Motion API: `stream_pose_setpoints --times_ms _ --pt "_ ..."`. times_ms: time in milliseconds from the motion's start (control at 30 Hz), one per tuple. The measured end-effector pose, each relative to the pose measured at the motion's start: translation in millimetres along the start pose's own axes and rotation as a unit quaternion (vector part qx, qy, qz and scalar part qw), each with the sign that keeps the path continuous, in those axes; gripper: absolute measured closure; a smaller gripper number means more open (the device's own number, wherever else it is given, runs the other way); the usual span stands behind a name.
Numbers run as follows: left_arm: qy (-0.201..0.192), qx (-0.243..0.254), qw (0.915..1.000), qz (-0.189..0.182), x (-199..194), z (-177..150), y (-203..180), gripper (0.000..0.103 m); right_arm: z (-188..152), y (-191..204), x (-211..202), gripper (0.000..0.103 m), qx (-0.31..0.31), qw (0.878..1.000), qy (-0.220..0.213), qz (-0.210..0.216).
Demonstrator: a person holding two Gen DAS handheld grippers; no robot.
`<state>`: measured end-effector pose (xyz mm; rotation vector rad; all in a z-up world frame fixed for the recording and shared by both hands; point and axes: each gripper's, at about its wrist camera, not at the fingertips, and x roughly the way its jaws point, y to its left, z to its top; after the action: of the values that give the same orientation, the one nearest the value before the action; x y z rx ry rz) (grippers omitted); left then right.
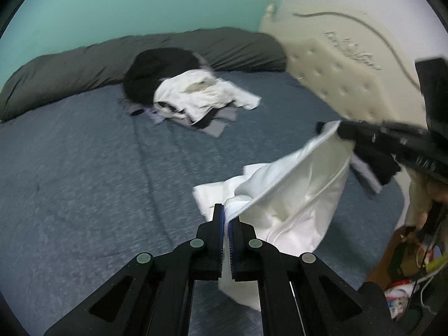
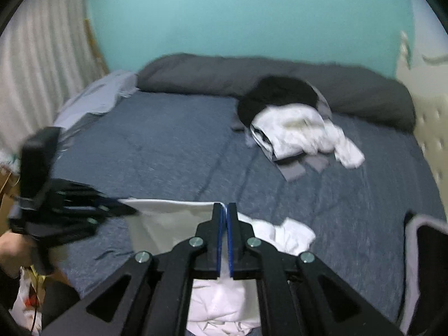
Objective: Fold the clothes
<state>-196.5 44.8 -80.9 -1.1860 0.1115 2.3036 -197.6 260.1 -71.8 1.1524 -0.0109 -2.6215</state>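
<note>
White cloth (image 1: 294, 184) hangs stretched over a blue bed (image 1: 84, 168), each top corner pinched in closed tongs: left tongs (image 1: 226, 218), right tongs (image 2: 225, 218). Embossed writing on the cream headboard (image 1: 336, 64) at 2 o'clock is too blurred to read. One clothes pile (image 2: 294, 131) lies at 12 o'clock against the teal wall (image 2: 224, 14).

The white garment (image 1: 294, 184) is smooth cloth with a faint sheen. The bed (image 1: 84, 168) cover is matt, rough-looking blue fabric. Each claw (image 2: 226, 210) is matt black plastic with dull metal rivets (image 2: 196, 241). The far headboard (image 1: 336, 78) is tufted, cream padding.
</note>
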Motion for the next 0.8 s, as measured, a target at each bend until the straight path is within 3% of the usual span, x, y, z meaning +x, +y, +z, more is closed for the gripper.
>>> stream_pose_setpoints --times_ms 100,133,167,367,500,633,800 --pt "0.014 -0.012 0.9998 0.011 8.5 1.2 7.2 0.100 -12.6 -15.0 13.6 0.085 0.035 0.999 0.012 -0.022" --pt "0.017 -0.016 0.9997 0.012 11.2 1.4 9.0 0.100 -16.9 -19.7 17.4 0.070 0.046 0.998 0.015 -0.028" --pt "0.019 -0.017 0.9996 0.014 13.6 1.4 10.0 0.100 -21.9 -22.2 17.6 0.065 0.052 0.998 0.015 -0.023" --pt "0.033 -0.026 0.9990 0.019 30.7 2.3 12.3 0.100 -53.3 -16.2 30.9 0.065 0.050 0.997 0.054 0.019" --pt "0.035 -0.031 0.9987 0.017 34.8 0.7 10.4 0.100 -68.5 -14.9 60.3 0.065 0.096 0.992 0.073 0.027" --pt "0.031 -0.035 0.9989 0.010 33.9 -1.0 11.1 0.100 -83.8 -13.7 89.8 0.053 0.143 0.985 0.092 0.034" --pt "0.023 -0.040 0.9989 -0.004 30.5 -3.5 14.9 0.100 -102.9 -12.1 126.5 0.053 0.200 0.972 0.116 0.044"
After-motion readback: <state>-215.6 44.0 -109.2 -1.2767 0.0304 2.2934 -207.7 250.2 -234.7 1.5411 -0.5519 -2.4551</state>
